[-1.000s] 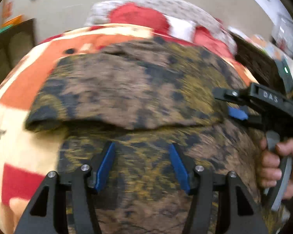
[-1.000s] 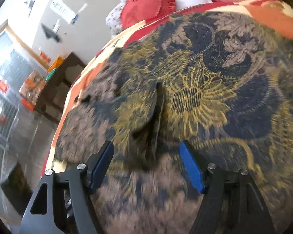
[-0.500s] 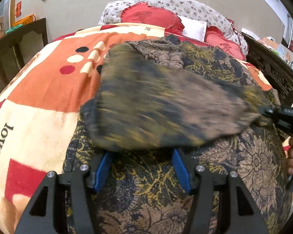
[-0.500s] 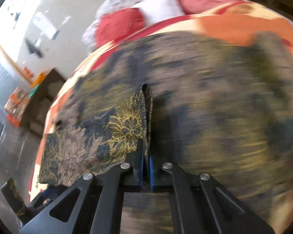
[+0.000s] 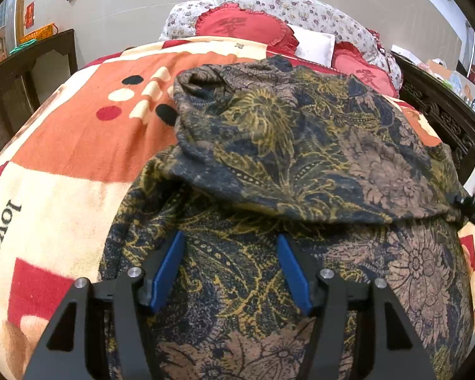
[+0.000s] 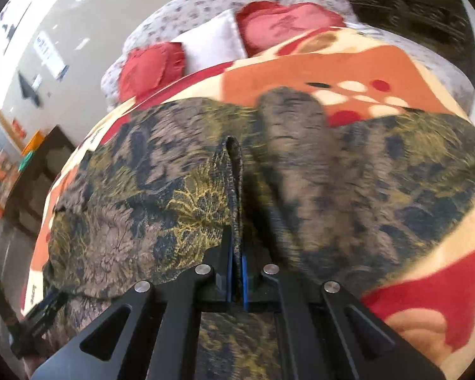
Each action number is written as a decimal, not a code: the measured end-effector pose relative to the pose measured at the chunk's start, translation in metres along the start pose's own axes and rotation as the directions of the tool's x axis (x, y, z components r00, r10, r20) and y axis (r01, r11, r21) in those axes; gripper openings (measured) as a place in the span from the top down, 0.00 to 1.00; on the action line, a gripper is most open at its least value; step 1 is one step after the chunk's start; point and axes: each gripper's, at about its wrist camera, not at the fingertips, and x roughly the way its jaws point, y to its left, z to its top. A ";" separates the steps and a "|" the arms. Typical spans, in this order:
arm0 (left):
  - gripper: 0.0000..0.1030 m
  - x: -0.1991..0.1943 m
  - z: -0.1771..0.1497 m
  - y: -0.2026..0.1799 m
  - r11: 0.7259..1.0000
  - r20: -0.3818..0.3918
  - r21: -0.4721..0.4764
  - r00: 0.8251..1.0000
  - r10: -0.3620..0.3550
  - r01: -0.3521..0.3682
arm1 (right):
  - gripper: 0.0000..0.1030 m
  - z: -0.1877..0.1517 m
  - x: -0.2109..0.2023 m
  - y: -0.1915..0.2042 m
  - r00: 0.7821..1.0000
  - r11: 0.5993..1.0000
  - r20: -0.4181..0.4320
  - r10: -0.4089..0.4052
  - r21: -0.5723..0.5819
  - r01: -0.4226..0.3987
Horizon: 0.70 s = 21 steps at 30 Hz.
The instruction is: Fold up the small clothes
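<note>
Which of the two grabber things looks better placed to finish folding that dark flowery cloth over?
Probably the right gripper: it is shut on an edge of the patterned garment, holding a lifted flap. The left gripper hangs open above the cloth, holding nothing.

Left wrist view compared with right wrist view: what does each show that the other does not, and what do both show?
Only the left wrist view shows the left gripper with open jaws above the garment, and the word "love" on the blanket. Only the right wrist view shows the right gripper shut on a garment edge. Both show the patterned garment, the blanket and the red pillows.
</note>
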 end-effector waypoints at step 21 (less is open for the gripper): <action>0.63 0.089 0.100 -0.020 0.999 -0.053 0.004 0.997 0.048 -0.048 | 0.74 0.023 0.026 0.080 0.988 0.968 0.104 -0.117 -0.212 0.137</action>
